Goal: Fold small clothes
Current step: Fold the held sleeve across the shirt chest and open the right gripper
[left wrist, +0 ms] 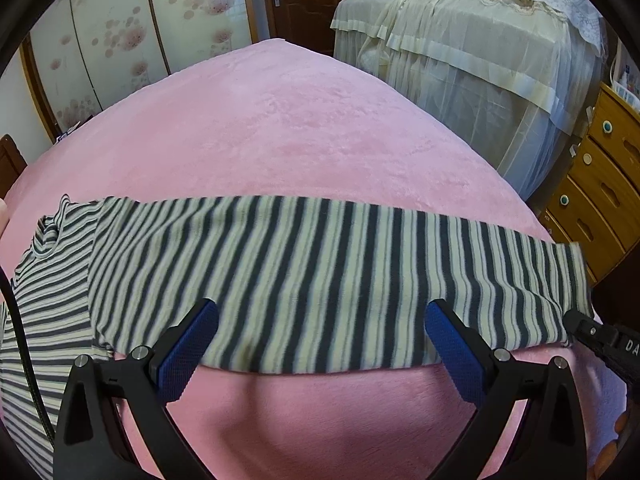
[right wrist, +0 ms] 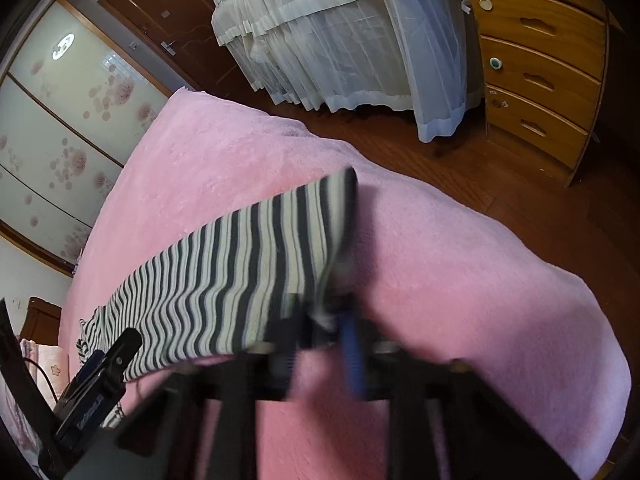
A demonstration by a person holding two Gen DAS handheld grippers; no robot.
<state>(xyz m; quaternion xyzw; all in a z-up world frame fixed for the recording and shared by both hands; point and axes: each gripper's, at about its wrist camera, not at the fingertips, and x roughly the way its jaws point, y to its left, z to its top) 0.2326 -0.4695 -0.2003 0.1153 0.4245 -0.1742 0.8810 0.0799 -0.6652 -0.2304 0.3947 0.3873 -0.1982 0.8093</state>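
The left tool (left wrist: 322, 336) gapes over the striped garment (left wrist: 304, 280); the blurred right tool (right wrist: 320, 340) pinches its hem, contact smeared.

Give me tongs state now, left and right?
Left tongs: open, over the near edge of the striped garment, not gripping it.
Right tongs: shut on the striped garment's end; view blurred.
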